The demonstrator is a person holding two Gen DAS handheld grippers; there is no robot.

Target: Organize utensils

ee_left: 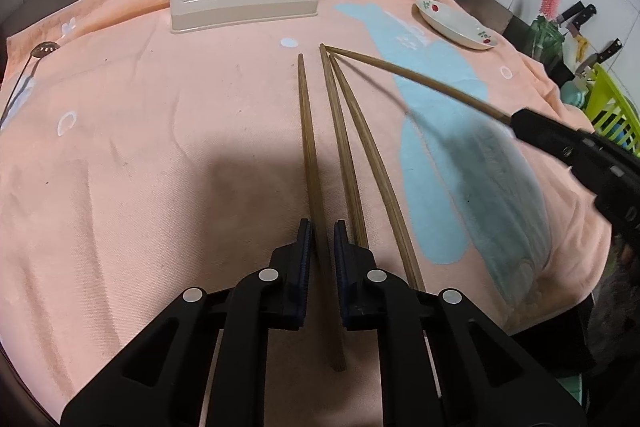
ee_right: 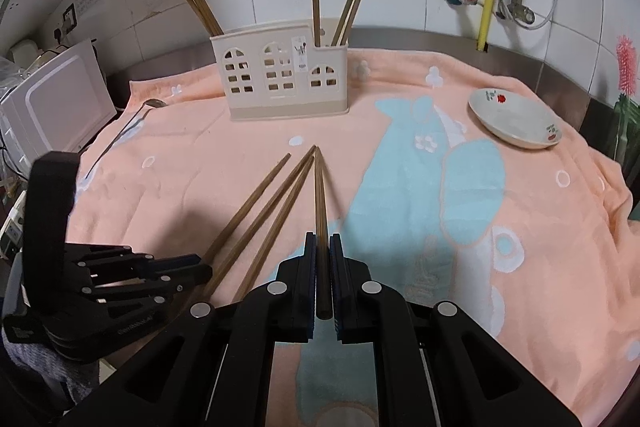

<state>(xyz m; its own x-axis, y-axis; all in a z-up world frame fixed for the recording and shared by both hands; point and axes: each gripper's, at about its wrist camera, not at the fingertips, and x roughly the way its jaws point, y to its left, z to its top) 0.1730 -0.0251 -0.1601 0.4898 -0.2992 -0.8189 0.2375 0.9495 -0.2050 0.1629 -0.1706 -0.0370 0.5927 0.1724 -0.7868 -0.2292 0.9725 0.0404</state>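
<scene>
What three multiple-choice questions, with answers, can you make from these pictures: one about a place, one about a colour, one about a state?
1. Where is the dish?
A. On the towel, to the right of the holder
B. Inside the holder
C. On top of the holder

2. What is the main colour of the towel?
A. Dark green
B. Peach orange
C. Black

3. What is the state of the right gripper?
A. Open and empty
B. Shut on a spoon
C. Shut on a chopstick

Answers:
1. A: the dish sits on the towel, right of the holder.
2. B: the cloth is peach orange with pale blue shapes.
3. C: the jaws of the right gripper press on a chopstick from both sides.
</scene>
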